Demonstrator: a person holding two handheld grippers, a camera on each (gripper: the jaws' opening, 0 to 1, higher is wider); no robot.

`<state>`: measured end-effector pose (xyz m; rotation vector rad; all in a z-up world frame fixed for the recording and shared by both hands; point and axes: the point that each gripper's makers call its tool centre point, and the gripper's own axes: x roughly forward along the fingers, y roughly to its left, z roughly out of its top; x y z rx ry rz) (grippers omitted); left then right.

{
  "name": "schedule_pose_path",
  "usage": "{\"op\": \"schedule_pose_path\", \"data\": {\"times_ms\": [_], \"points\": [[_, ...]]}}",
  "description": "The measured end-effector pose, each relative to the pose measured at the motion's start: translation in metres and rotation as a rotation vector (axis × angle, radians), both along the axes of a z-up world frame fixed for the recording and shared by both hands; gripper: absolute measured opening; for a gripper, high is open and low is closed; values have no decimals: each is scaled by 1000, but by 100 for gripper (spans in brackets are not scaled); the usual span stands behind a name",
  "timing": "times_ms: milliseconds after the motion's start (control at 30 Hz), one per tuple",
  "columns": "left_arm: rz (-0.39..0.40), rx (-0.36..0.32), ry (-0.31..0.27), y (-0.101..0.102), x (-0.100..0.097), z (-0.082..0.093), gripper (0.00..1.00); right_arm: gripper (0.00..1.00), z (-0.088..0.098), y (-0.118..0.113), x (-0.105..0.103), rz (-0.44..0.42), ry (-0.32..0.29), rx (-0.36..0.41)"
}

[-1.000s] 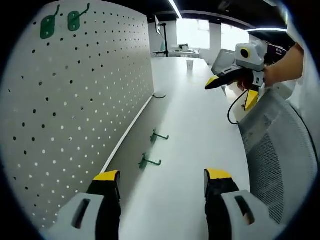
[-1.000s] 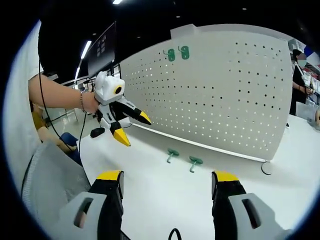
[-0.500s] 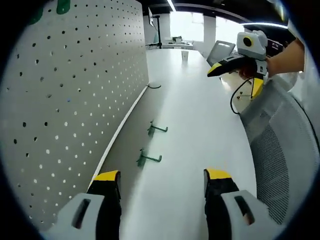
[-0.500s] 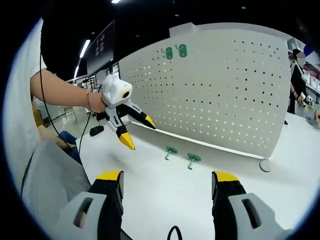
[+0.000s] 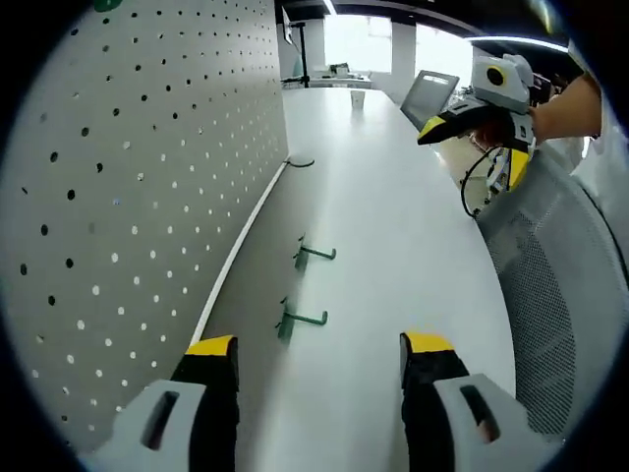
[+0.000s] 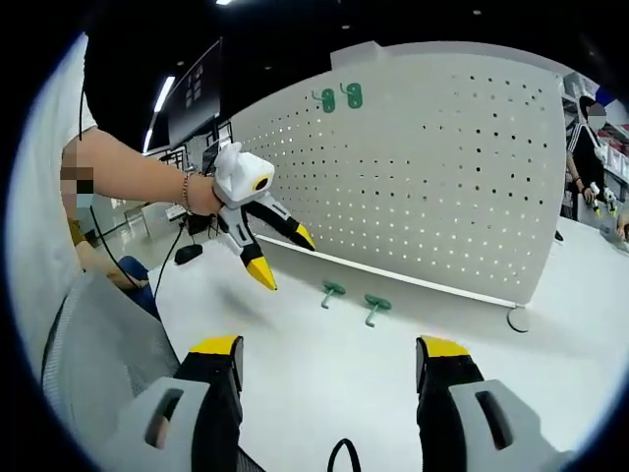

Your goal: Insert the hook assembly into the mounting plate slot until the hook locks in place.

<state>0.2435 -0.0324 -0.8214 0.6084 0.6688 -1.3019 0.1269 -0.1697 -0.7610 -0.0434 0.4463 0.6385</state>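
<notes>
1. Left tongs: jaws spread wide, holding nothing, above the white surface.
2. Right tongs: likewise agape, holding nothing.
3. Two green hooks: loose at the foot of the pegboard.
4. Two green hooks mounted near the pegboard's top.

A long white tabletop runs away toward bright windows at the far end of the room. Overhead the ceiling is dark, crossed by thin strip lights — one more shows near the windows in the left gripper view. A grey mesh chair back stands just beside the tabletop's edge; the same chair appears low in the right gripper view. A dark wall screen hangs in the background, and a stand rises at the far end.
</notes>
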Motion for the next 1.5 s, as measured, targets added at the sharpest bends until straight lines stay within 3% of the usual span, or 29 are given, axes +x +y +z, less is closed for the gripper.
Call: {"op": "schedule_pose_path", "data": {"times_ms": [1033, 1133, 1500], "points": [[-147, 108, 20, -29, 18, -34, 67, 69, 0, -3, 2, -13, 13, 5], [-183, 157, 19, -26, 17, -44, 66, 69, -1, -2, 2, -13, 17, 5], [-216, 203, 22, -26, 25, -55, 63, 69, -2, -4, 1, -19, 21, 6]]}}
